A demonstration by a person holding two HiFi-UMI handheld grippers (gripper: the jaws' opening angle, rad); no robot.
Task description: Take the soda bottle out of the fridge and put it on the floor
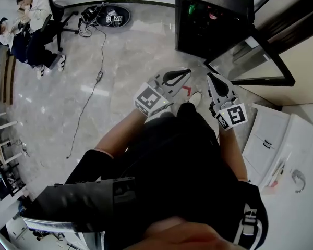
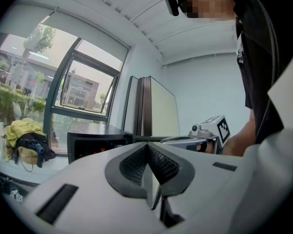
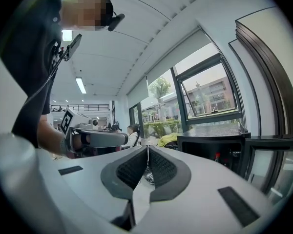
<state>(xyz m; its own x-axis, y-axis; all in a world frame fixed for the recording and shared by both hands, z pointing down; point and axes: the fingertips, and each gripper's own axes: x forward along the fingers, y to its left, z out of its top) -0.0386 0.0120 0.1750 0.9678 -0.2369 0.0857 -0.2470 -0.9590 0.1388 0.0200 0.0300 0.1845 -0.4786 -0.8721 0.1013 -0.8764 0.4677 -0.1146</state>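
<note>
A small black fridge (image 1: 214,14) stands on the floor ahead, its glass door (image 1: 250,61) swung open to the right. Inside it I make out a green-topped item (image 1: 191,8) and a red-topped one (image 1: 213,15); which is the soda bottle I cannot tell. A red cap (image 3: 216,156) shows in the fridge (image 3: 215,147) in the right gripper view. My left gripper (image 1: 185,73) and right gripper (image 1: 211,77) are held side by side, short of the fridge and pointing toward it. Both are shut and empty: the left gripper (image 2: 147,145) and right gripper (image 3: 147,147) have their pads together.
People sit at the far left (image 1: 31,20). A cable (image 1: 96,72) trails across the marble floor from a round black device (image 1: 112,15). A red tape mark (image 1: 187,90) lies under the grippers. White cabinets (image 1: 281,145) stand at the right.
</note>
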